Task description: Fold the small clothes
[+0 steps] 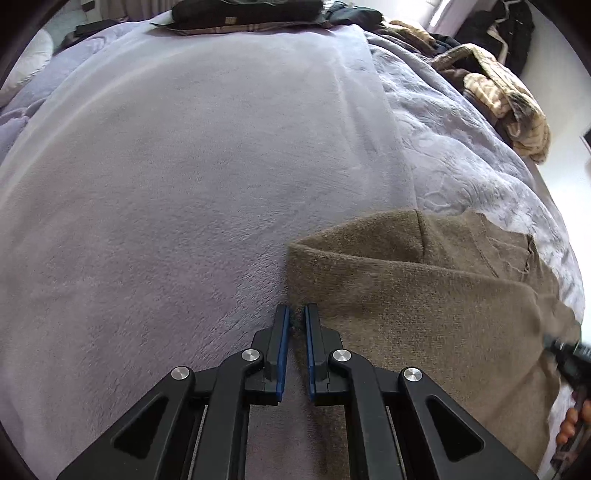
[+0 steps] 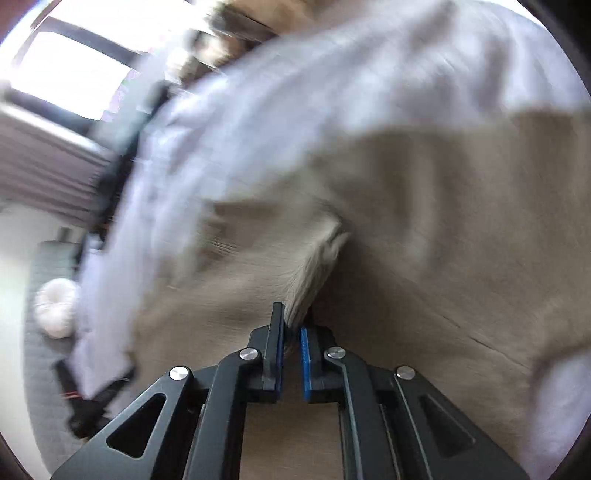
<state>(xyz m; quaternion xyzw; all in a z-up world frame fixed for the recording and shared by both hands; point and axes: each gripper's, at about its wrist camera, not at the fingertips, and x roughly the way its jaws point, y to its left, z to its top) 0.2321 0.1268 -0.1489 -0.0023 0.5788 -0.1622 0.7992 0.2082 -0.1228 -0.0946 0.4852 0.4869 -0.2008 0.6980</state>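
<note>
A brown knit garment [image 1: 424,295] lies partly folded on a lilac fleece blanket [image 1: 184,184] at the lower right of the left wrist view. My left gripper [image 1: 295,317] is shut on the garment's left edge, with fabric pinched between the blue pads. In the blurred right wrist view the same brown garment [image 2: 406,221] fills the frame. My right gripper [image 2: 291,321] is shut on a ribbed edge of it [image 2: 314,273]. The right gripper also shows at the right edge of the left wrist view [image 1: 569,362].
Folded dark clothes [image 1: 243,14] lie at the far end of the bed. A pile of tan and brown clothes [image 1: 509,96] sits at the far right. A grey quilt [image 1: 461,147] lies beside the blanket. A white cushion [image 2: 55,306] lies on the floor.
</note>
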